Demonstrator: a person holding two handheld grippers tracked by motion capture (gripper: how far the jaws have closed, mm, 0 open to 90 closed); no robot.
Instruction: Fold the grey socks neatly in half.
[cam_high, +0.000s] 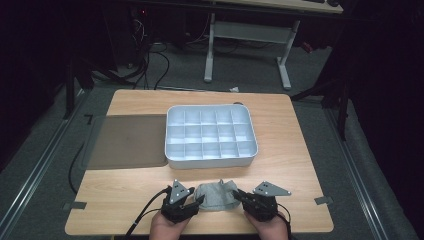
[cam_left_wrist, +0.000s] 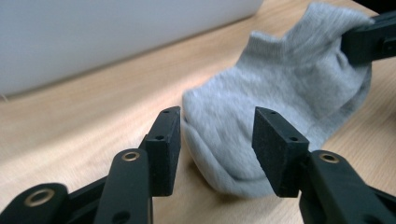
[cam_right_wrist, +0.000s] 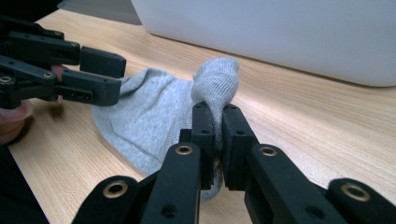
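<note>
Right claw (cam_right_wrist: 217, 135) is pinching a bunched fold of the grey sock (cam_right_wrist: 154, 116). Sock's flat on the tabletop (cam_high: 295, 150) by the white tray (cam_high: 210, 161), its rounded end between the left claw's (cam_left_wrist: 217, 140) spread, non-touching jaws.

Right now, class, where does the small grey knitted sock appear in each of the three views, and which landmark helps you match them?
High view: the grey knitted sock lies bottom centre, between both tools.
Left gripper view: centre to upper right, its near end between open jaws.
Right gripper view: left of centre, a fold pinched in the jaws.
Shared landmark: the white plastic compartment box behind the sock, on the light wooden table.
</note>
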